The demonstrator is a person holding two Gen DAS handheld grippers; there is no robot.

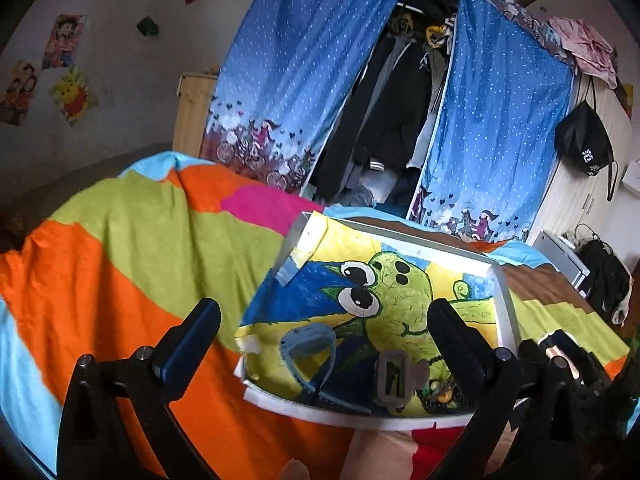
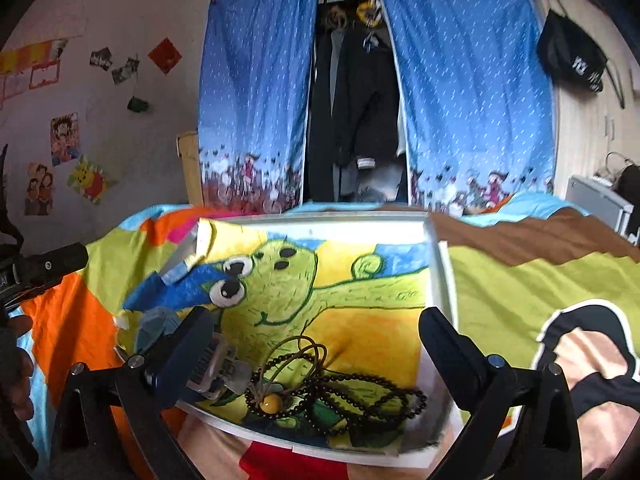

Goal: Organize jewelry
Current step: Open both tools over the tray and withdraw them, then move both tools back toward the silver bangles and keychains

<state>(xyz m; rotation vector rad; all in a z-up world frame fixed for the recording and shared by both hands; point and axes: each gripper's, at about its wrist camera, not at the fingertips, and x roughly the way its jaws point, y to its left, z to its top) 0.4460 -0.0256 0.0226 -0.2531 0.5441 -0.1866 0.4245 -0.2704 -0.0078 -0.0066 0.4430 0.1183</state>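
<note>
A shallow white-rimmed tray [image 1: 505, 308] [image 2: 320, 222], lined with a green cartoon drawing, lies on the bed. At its near end in the left wrist view are a blue hair clip [image 1: 308, 354], a grey clip [image 1: 394, 380] and dark beads [image 1: 438, 394]. My left gripper [image 1: 326, 332] stands open above that near end, holding nothing. The right wrist view shows a black bead necklace [image 2: 360, 400] with a yellow bead [image 2: 272, 403], a brown cord loop [image 2: 306, 350] and a clear claw clip [image 2: 216, 372]. Over them my right gripper [image 2: 318, 342] is open and empty.
A patchwork bedspread [image 1: 140, 240] [image 2: 520, 288] in many colours covers the bed. Behind it hang blue dotted wardrobe curtains [image 1: 296, 80] [image 2: 472, 92] with dark clothes [image 1: 392, 112] between them. A black bag [image 1: 584, 144] hangs at the right. The left gripper's body [image 2: 44, 266] and a hand [image 2: 16, 360] show at the left edge.
</note>
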